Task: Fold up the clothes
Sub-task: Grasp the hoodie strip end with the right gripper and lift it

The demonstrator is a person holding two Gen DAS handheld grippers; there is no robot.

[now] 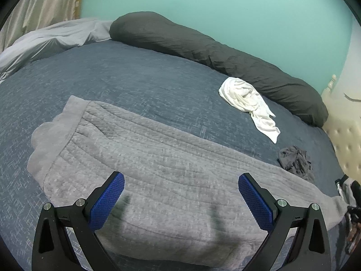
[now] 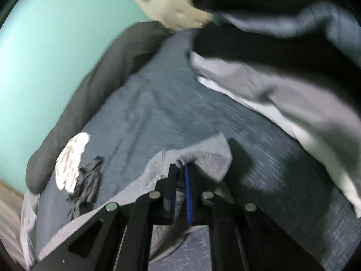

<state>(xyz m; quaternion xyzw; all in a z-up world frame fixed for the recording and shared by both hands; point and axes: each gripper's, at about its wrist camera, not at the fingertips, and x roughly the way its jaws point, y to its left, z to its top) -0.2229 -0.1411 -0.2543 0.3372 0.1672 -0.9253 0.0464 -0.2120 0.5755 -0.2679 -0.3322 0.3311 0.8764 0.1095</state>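
On the bed, right gripper [image 2: 180, 169] clamps the grey garment's [image 1: 158, 158] corner (no writing readable); left gripper [image 1: 181, 186] gapes empty

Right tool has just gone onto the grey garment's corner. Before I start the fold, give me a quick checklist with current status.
1. Right tool shut on grey garment corner: ok.
2. Left tool gripping the garment: not ok, open above it, nothing between the pads.
3. Garment lying flat on the bed: ok in the left wrist view.
4. White cloth and dark crumpled cloth off the garment: white ok; dark cloth at its edge, cannot tell.
5. Grip depth: cannot tell, right view blurred.
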